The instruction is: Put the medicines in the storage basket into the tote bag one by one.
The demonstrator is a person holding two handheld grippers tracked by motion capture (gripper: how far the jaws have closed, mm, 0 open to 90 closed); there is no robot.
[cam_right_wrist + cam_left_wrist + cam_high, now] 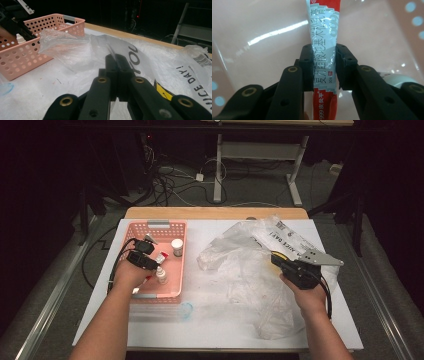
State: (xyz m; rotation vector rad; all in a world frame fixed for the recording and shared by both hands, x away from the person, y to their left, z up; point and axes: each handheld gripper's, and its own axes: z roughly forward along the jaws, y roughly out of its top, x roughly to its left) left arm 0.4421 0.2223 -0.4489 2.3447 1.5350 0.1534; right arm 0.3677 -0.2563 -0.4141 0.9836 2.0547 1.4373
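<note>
A red and pale-blue tube (324,30) with printed characters hangs over the floor of the pink basket (150,226). My left gripper (323,53) is shut on it, the pads pressing its two sides. From above, the left gripper (152,262) sits inside the basket with the tube (162,256) at its tip. My right gripper (116,58) is shut on a fold of the clear plastic bag (67,50). That bag (250,270) lies crumpled across the right half of the table, with the right gripper (275,257) at its middle.
The basket (37,22) also holds a white jar (177,247) and a small dropper bottle (161,276). A clear round lid with a blue tint (186,310) lies in front of the basket. The table's wooden far edge (215,213) borders cables and a desk frame on the floor.
</note>
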